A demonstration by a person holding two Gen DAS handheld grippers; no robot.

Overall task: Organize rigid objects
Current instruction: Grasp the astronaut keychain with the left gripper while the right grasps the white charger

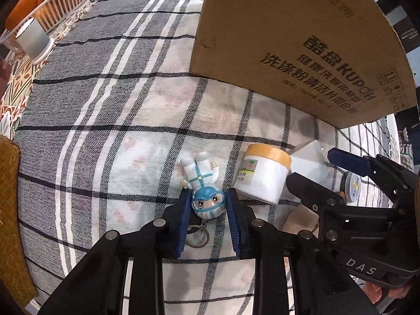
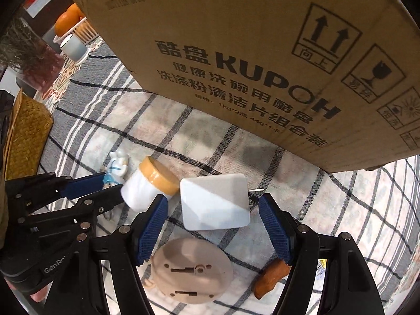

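A small white-and-blue figurine keychain (image 1: 200,174) lies on the checked cloth, its head between the blue pads of my left gripper (image 1: 209,194), which is shut on it; its ring trails behind the head. Beside it lies a white jar with a yellow lid (image 1: 262,176). In the right wrist view my right gripper (image 2: 212,199) stands open around a flat white square box (image 2: 215,204), with a gap at each pad. The jar (image 2: 149,183) touches the box's left side. My left gripper (image 2: 110,182) shows at the left, on the figurine (image 2: 118,165).
A big cardboard box (image 2: 236,65) stands just beyond the objects. A beige round disc (image 2: 191,270) and an orange-brown piece (image 2: 270,275) lie under my right gripper. Far left are a white basket of oranges (image 1: 52,13), a grey cup (image 1: 32,39) and a woven basket (image 1: 10,210).
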